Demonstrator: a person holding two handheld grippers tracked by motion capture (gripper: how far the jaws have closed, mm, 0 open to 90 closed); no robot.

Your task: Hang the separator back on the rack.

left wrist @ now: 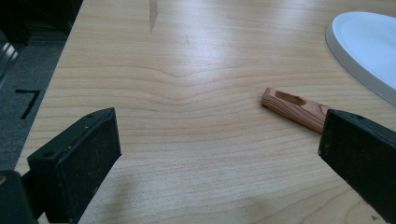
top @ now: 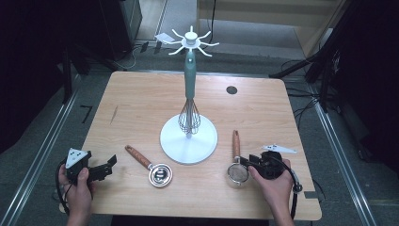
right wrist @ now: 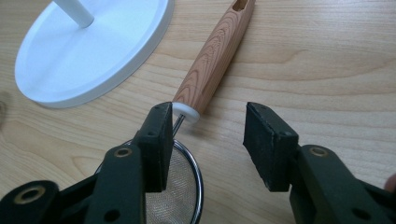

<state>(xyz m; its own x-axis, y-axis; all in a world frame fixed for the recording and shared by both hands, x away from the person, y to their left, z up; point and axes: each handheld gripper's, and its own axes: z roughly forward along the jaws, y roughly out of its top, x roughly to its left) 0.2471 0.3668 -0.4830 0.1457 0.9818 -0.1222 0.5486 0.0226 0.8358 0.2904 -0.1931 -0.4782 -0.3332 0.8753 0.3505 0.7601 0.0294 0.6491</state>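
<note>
A white utensil stand (top: 188, 139) rises mid-table, and a teal-handled whisk (top: 189, 89) hangs from one of its top hooks. Left of its base lies a wood-handled metal cup (top: 160, 174); its handle tip (left wrist: 293, 106) shows just beyond my left gripper's right jaw. My left gripper (top: 104, 168) (left wrist: 215, 158) stands open at the table's front left with nothing between the jaws. Right of the base lies a mesh strainer (top: 238, 172) with a wooden handle (right wrist: 216, 56). My right gripper (top: 246, 162) (right wrist: 205, 140) is open, low over the strainer where handle meets mesh.
The stand's round white base (right wrist: 88, 51) lies just left of the strainer handle. A dark round hole (top: 231, 90) sits in the tabletop at the back right. Dark equipment and cables ring the table on the floor.
</note>
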